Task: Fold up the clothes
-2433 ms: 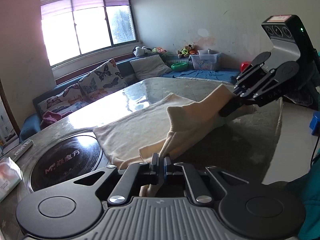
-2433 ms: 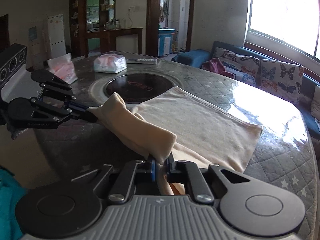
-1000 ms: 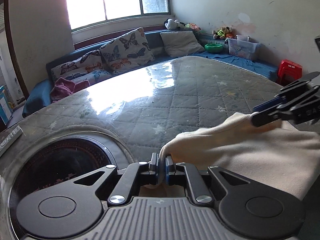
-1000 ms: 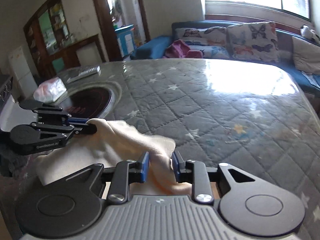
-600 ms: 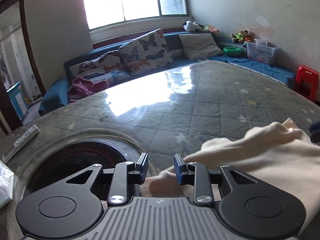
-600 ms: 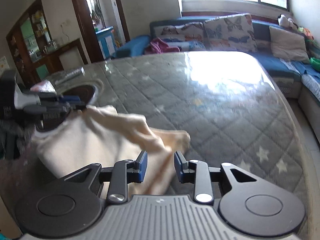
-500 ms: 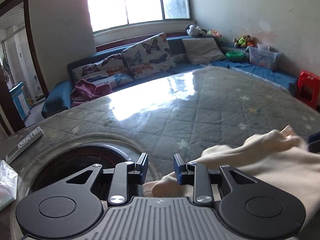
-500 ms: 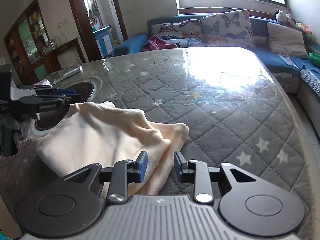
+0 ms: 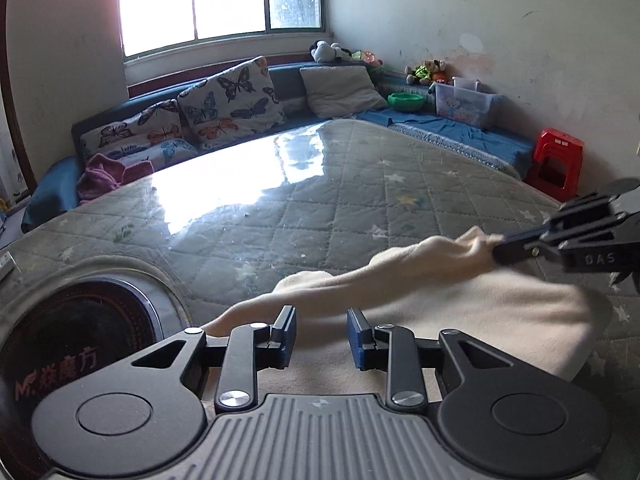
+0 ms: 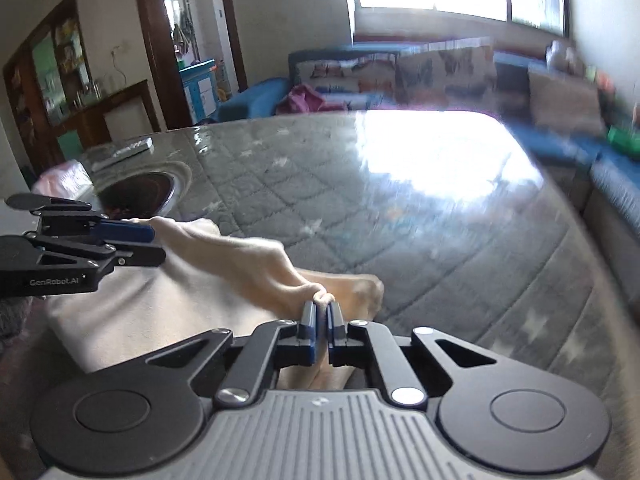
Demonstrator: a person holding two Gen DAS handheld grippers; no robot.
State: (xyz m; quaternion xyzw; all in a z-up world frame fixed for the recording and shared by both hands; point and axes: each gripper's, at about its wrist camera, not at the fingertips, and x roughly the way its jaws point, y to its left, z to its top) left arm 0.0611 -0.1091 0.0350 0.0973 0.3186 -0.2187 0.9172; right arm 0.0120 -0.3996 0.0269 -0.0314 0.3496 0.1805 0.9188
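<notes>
A cream cloth [image 9: 460,312] lies folded on the quilted grey table cover [image 9: 320,216]. My left gripper [image 9: 321,336] is open over the cloth's near left part, with cloth under its jaws. My right gripper [image 10: 321,316] is shut on a pinched ridge of the cloth [image 10: 256,264] and lifts it off the table. In the left wrist view the right gripper [image 9: 504,250] comes in from the right, holding that ridge. In the right wrist view the left gripper [image 10: 148,246] is at the left edge, by the cloth's other end.
A round black cooktop [image 9: 68,340] is set in the table at the left. A remote [image 10: 124,152] and a tissue pack [image 10: 60,178] lie beyond it. A blue sofa with butterfly cushions [image 9: 224,108] runs along the far side. A red stool [image 9: 556,160] stands at the right.
My right gripper has shut on the cloth's edge and lifted it. My left gripper stays open and has shifted slightly over the cloth. The right view is blurred by motion.
</notes>
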